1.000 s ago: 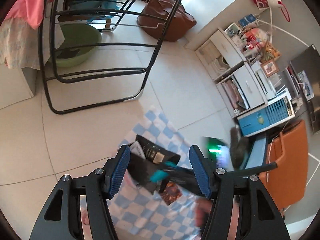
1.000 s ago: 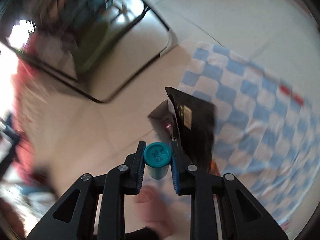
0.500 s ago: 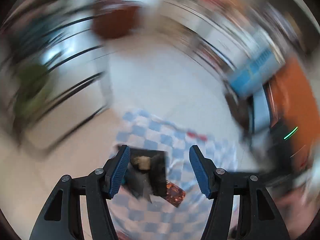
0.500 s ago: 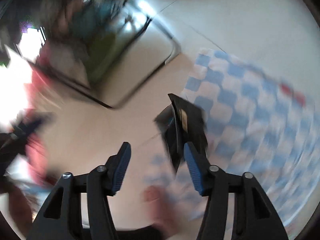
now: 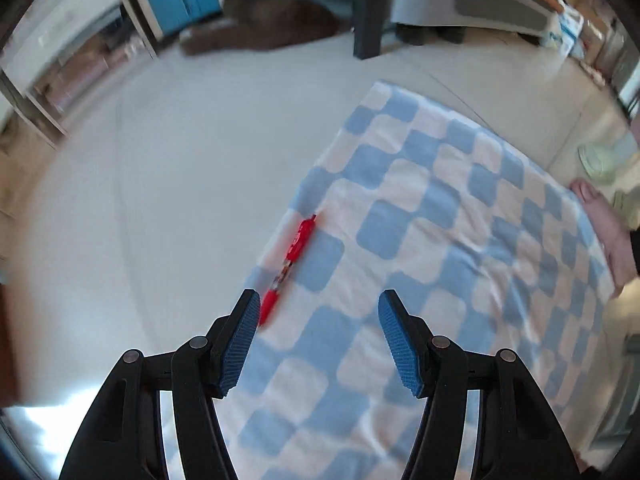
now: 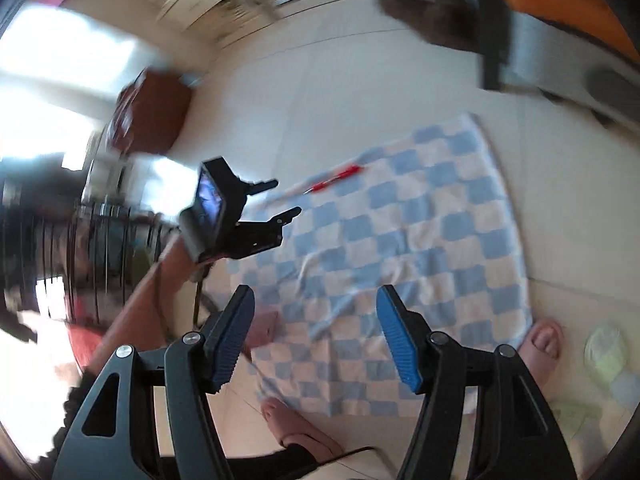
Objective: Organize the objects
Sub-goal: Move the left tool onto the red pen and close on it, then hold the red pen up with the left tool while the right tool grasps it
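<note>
Nowhere any legible writing: red pen (image 5: 294, 249) on checked cloth (image 5: 452, 216), both tongs (image 5: 316, 308) (image 6: 316, 308) spread, empty.

The left wrist view looks steeply down, close over the checked blanket (image 5: 460, 216), its red pen (image 5: 290, 260) toward 11 o'clock. The right wrist view sits farther back, facing 12 o'clock across the same blanket (image 6: 420, 240), pen (image 6: 336, 174) and left gripper (image 6: 286, 198).
</note>
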The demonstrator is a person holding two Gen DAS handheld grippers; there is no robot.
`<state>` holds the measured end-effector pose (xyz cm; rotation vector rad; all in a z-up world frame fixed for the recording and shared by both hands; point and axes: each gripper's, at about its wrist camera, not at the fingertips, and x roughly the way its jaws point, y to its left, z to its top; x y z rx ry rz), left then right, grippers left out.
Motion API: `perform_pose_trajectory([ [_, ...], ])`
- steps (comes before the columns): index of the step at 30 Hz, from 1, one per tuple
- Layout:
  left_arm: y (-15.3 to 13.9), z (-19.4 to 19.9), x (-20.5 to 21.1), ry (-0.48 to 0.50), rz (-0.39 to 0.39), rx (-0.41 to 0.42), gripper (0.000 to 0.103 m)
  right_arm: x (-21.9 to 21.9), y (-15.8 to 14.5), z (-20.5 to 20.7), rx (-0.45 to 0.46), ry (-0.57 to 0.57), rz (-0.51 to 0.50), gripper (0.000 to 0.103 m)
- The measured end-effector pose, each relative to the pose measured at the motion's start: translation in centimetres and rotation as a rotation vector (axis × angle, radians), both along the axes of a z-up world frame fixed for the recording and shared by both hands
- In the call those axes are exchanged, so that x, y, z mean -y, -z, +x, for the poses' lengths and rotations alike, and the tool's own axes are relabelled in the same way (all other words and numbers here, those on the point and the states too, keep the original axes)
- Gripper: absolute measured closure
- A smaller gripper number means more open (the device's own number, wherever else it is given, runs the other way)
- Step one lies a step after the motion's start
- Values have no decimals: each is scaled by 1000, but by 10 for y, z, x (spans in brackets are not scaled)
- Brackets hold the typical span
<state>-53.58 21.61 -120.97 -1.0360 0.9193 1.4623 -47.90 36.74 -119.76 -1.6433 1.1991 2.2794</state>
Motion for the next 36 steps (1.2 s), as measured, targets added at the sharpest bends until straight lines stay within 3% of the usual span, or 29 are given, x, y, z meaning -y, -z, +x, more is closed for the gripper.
perform_pose_trajectory([
  [6,47,-45,-22,3,-38,55,71,-34,7,8,20,34,-98,39],
  [10,56,-44,-36,53,-20,114,71,-46,18,16,62,29,-85,39],
  [11,61,-45,-38,-101,-21,105,71,-50,20,18,77,38,-84,39],
  [20,118,-48,-52,-80,-215,48,71,-78,35,32,120,99,-85,39],
  [24,124,-60,-56,-118,-212,91,71,-77,39,32,122,84,-94,39],
  [28,132,-65,-67,-167,-297,76,82,-79,44,35,142,97,-110,39],
  [31,137,-57,-71,-128,-312,55,93,-80,43,36,144,104,-120,39],
  [34,143,-53,-72,-112,-322,84,95,-78,38,36,126,95,-113,39],
  [36,141,-55,-69,-143,-288,123,95,-77,33,36,112,90,-112,39],
])
